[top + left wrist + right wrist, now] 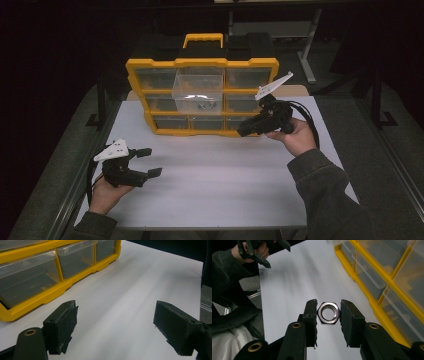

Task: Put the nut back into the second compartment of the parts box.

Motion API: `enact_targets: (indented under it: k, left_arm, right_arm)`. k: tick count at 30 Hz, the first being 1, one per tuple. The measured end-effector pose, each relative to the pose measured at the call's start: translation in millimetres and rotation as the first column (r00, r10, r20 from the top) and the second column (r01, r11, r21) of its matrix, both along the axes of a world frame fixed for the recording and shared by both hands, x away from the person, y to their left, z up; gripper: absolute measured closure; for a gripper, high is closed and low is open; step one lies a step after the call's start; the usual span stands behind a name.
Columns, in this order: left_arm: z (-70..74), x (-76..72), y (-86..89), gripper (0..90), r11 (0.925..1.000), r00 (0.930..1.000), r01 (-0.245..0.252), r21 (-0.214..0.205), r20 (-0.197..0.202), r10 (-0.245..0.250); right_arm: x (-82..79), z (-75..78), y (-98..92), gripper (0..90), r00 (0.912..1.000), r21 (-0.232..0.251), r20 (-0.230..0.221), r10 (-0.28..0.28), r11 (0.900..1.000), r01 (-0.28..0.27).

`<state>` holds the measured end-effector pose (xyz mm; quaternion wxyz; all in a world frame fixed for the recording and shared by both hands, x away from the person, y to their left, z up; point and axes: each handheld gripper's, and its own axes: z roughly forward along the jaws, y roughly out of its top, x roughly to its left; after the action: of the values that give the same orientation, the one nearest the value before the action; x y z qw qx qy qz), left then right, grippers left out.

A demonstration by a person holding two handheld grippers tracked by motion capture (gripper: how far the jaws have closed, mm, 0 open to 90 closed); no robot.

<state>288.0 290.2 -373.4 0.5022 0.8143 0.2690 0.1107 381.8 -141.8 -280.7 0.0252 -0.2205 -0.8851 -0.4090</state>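
Observation:
A steel hex nut (328,312) sits clamped between the two black jaws of my right gripper (328,315), held above the white table. In the high view my right gripper (246,131) hovers just in front of the yellow organizer (150,64), near its lower right drawers. One clear drawer (198,93) is pulled out of the organizer's middle column, with small dark parts inside. My left gripper (150,161) rests low at the table's left front, jaws wide apart and nothing between them (115,327).
The white table (210,185) has bare surface between the two hands. The organizer's clear drawers (30,277) stand along the back. Dark floor and table legs lie beyond. The person's sleeve (325,195) comes in at the lower right.

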Motion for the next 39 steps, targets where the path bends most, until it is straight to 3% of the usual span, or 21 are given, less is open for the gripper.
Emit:
enact_targets:
  k: [14,20,22,28,39]
  left_arm:
    - [0.7,-0.3,0.9,18.6,1.0000,1.0000,-0.002,0.002,0.001,0.002]
    - [0.4,-0.5,0.3,18.6,0.9999,1.0000,-0.006,-0.012,-0.002,0.006]
    - [0.4,-0.6,0.4,18.6,0.9999,1.0000,-0.007,-0.012,-0.001,0.007]
    - [0.4,0.1,0.4,18.3,1.0000,1.0000,-0.004,0.000,0.002,0.004]
    - [0.3,-0.4,-0.6,18.3,1.0000,1.0000,-0.004,-0.003,-0.007,0.004]
  right_arm:
    - [10.3,45.7,1.0,66.1,0.9991,-0.012,0.042,0.010,0.9999,-0.009]
    - [12.9,63.2,1.3,66.1,0.9994,0.004,0.035,0.001,1.0000,-0.002]
    - [15.3,67.5,1.0,66.1,0.9982,-0.009,0.059,0.007,0.9999,-0.006]
    - [19.6,86.4,1.5,66.1,0.9975,0.004,0.070,0.009,0.9999,-0.010]
    - [26.9,118.9,10.5,66.1,0.9956,-0.011,0.093,0.015,0.9998,-0.014]
